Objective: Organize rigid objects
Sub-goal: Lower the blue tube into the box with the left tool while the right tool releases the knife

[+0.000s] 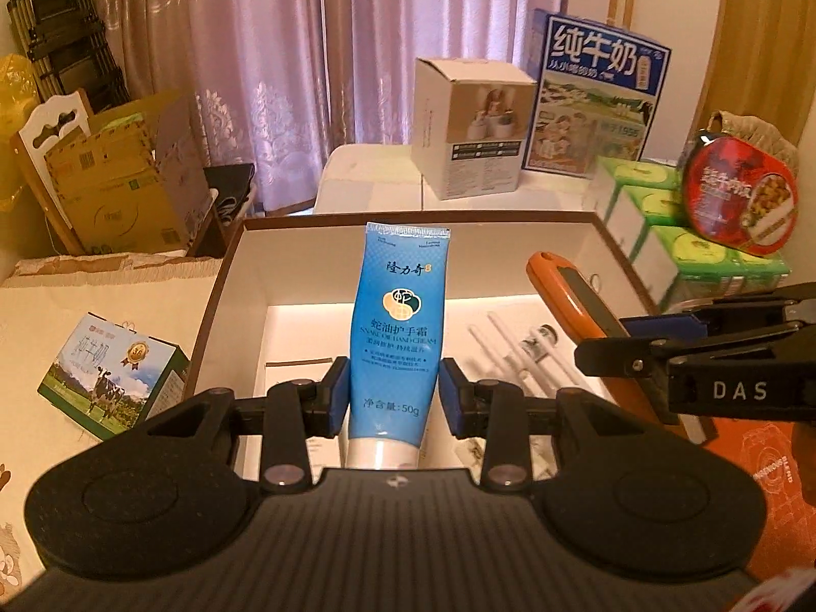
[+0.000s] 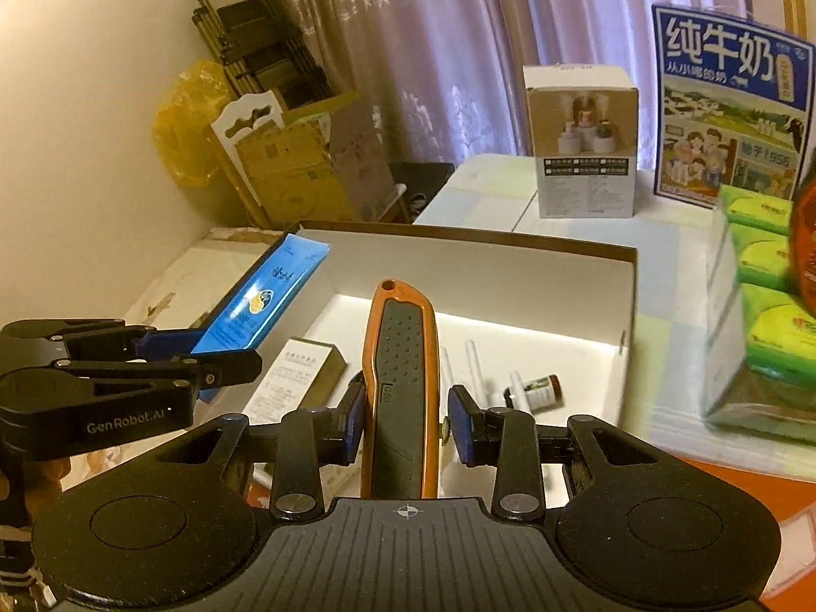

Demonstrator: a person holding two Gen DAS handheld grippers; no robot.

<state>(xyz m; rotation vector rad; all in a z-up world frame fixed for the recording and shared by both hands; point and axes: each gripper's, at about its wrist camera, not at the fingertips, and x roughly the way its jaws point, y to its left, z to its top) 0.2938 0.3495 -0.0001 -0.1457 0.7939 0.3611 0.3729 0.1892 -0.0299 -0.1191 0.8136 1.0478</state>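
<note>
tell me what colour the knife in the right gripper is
Orange with a dark grey grip; the knife shows best in the right wrist view.

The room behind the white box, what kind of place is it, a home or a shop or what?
Most likely a lived-in home room, used partly for storage. Lilac patterned curtains hang behind, opened cardboard cartons lean in the corner by a folded trolley, and a milk carton box stands on the tabletop.

A counter (image 1: 61,301) under a pale patterned cloth carries an open white box (image 1: 245,275) with brown rim at frame centre, a small milk carton (image 1: 109,375) at lower left, and stacked green packs (image 1: 688,250) at right beside the box.
</note>
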